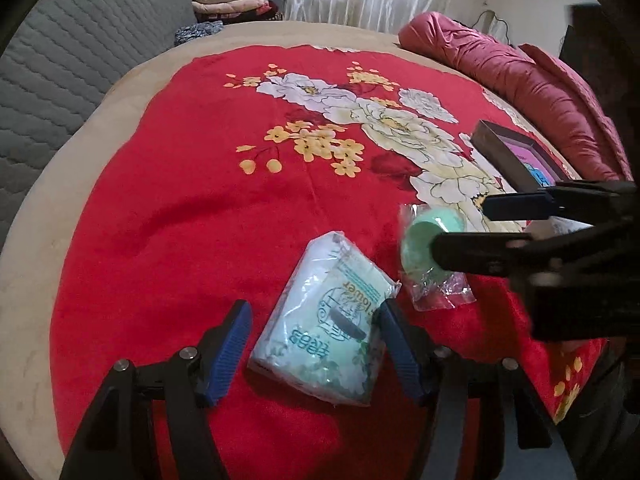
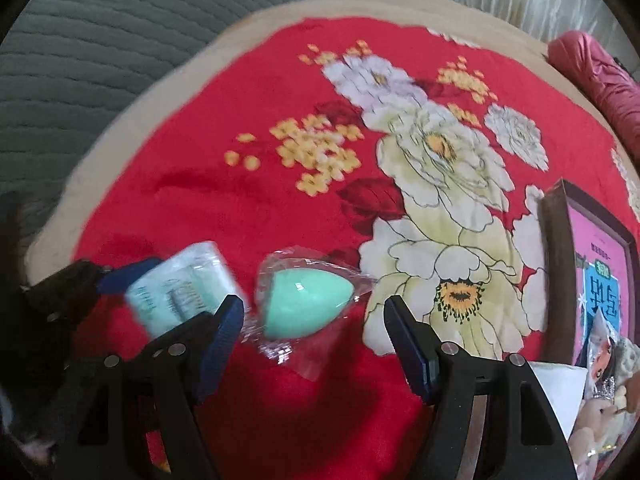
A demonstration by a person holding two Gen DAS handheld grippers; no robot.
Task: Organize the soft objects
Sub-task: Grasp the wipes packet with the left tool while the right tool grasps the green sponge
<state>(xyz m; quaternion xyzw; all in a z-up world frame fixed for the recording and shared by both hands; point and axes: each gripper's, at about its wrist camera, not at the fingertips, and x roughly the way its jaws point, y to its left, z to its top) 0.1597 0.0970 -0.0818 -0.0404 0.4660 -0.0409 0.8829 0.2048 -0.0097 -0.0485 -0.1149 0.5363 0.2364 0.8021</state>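
Note:
A pale green tissue pack [image 1: 328, 320] lies on the red floral blanket [image 1: 200, 200]. My left gripper [image 1: 314, 312] is open, its blue fingers on either side of the pack, apart from it. A mint green egg-shaped sponge in a clear wrapper [image 2: 304, 304] lies just right of the pack [image 2: 180, 288]. My right gripper [image 2: 312, 308] is open around the sponge, not touching it. In the left wrist view the sponge [image 1: 420, 240] shows partly behind the right gripper [image 1: 460, 228].
A dark box with a pink printed liner [image 2: 592, 264] stands at the right, with a doll-like toy in plastic [image 2: 608, 380] at its near end. A maroon quilt roll [image 1: 520, 80] lies behind. Folded cloths [image 1: 228, 0] are stacked far back. A grey quilted mat [image 1: 60, 60] lies at the left.

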